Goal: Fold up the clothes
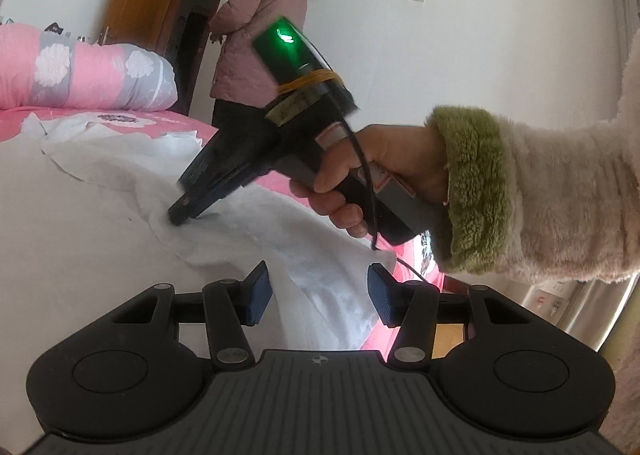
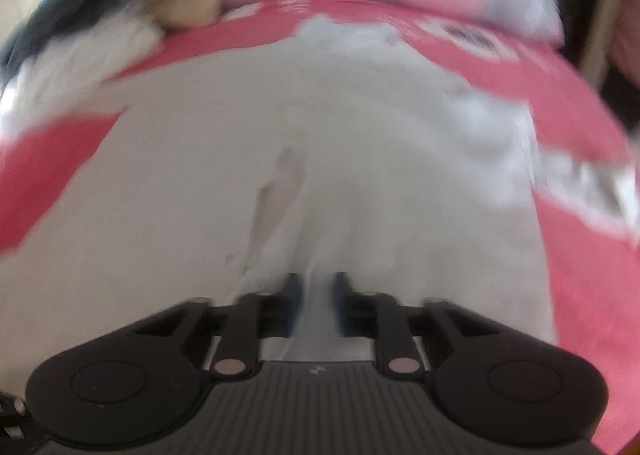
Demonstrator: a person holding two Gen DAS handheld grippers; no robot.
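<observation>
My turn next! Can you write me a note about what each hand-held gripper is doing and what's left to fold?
Left hand-held gripper: open, empty, hovering over the near edge of the white garment.
Right hand-held gripper: nearly shut, pinching a ridge of the white garment; its tips press into the cloth.
The garment lies spread on the pink bed, rumpled at the far end.
Done: no finished fold visible.
Left: fold it; more clothes wait at the bed's far side.

A bed with a pink sheet [image 1: 188,123] carries 1 white garment [image 1: 100,223] spread across it. A rolled pink-and-grey quilt [image 1: 92,73] lies at the far edge, beside what may be a blurred clothes pile [image 2: 80,3].
</observation>
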